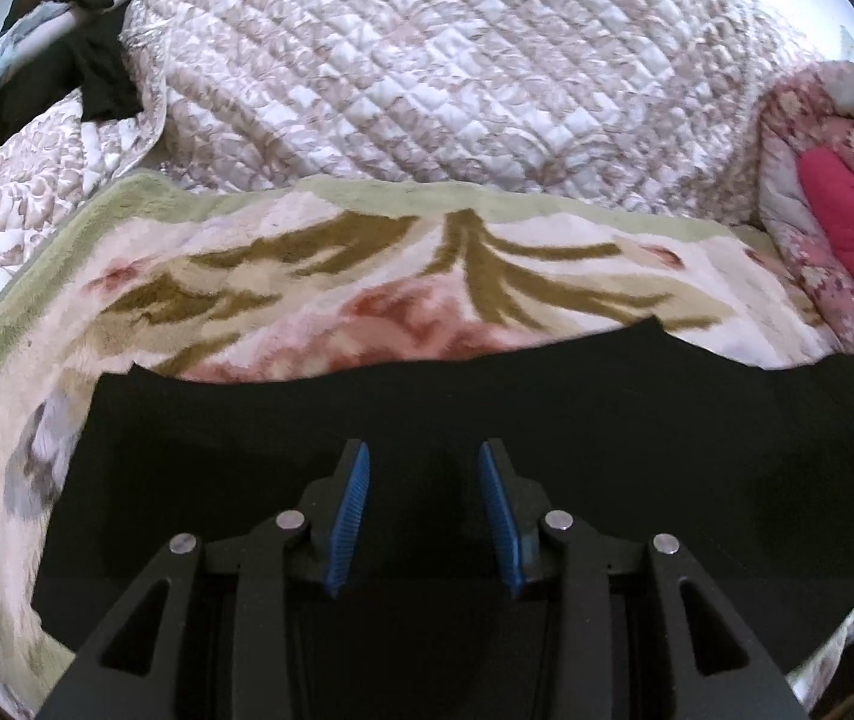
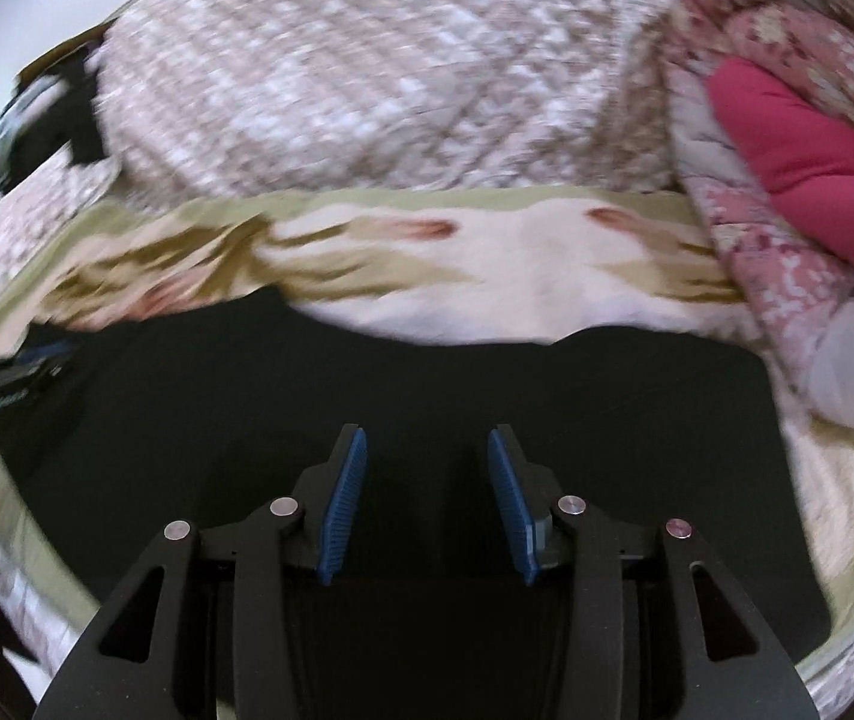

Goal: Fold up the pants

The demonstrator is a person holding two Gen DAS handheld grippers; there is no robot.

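Black, soft and limp, the pants [image 1: 487, 420] are lying spread flat across the floral fleece blanket [image 1: 283, 276] on the bed, their far edge running in an uneven line with one small corner sticking up toward the right. Beyond the blanket I am seeing a quilted bedspread [image 1: 427, 60] heaped at the back and a pink flowered comforter [image 1: 817, 180] bunched at the right; neither is touching the pants.

I am judging the cloth as light and floppy, with no stiffness to carry a fold by itself, so it is likely going to sag and drag on the fleece unless both ends of an edge are lifted together. The fleece looks grippy, which may be pulling wrinkles into the lower layer. The best places to pinch, I am thinking, are the two corners of one edge, taking every layer at once, since a mid-panel grab would only be bunching the fabric.

My left gripper [image 1: 424, 462] is hovering over the middle of the dark cloth with its blue pads [image 1: 350, 516] standing apart and nothing between them. My right gripper [image 2: 426, 450] is likewise released above the pants, jaws parted and empty, its view smeared by motion.
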